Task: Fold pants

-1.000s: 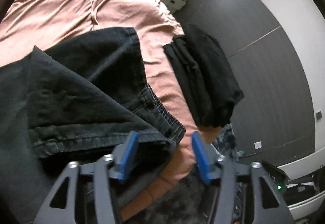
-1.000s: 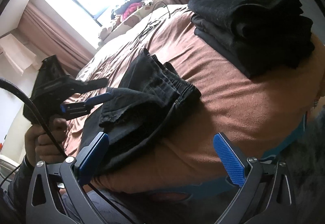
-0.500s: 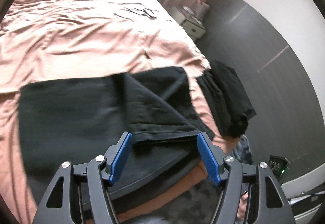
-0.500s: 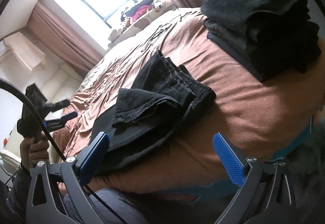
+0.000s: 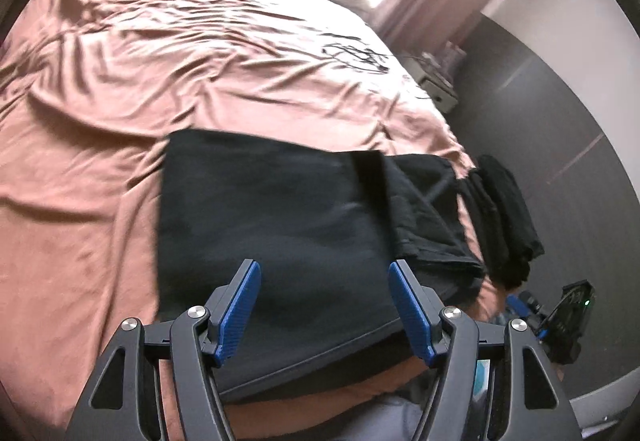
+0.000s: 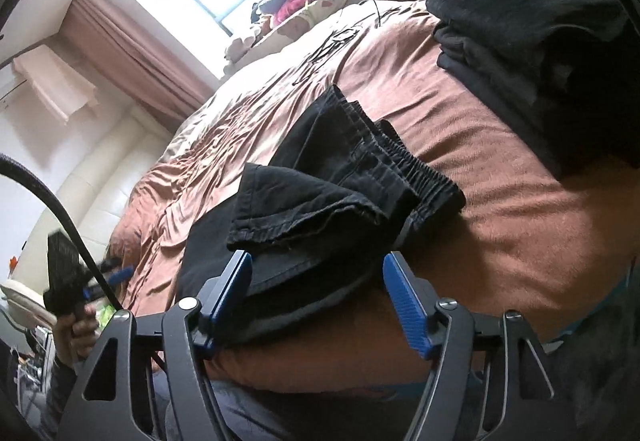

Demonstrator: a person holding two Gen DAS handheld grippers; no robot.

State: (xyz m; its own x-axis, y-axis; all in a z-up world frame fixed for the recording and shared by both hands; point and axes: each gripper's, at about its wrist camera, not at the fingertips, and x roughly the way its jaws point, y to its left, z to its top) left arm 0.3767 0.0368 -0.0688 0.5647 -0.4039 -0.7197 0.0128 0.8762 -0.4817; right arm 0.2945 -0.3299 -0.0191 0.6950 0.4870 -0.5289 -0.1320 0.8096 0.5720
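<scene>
The pants are black, of a denim-like cloth with stitched seams, and lie flat on the bed close to its near edge. They are partly folded: a broad smooth panel spreads toward the middle of the bed, while at the end nearer the bed's corner the layers are doubled over. There the gathered elastic waistband lies bunched on the bedcover, and a hemmed leg end rests on top of it.

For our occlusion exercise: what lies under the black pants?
The black pants lie on the brown bedspread, which shows all around them. Whatever sits directly beneath the fabric is covered.
</scene>
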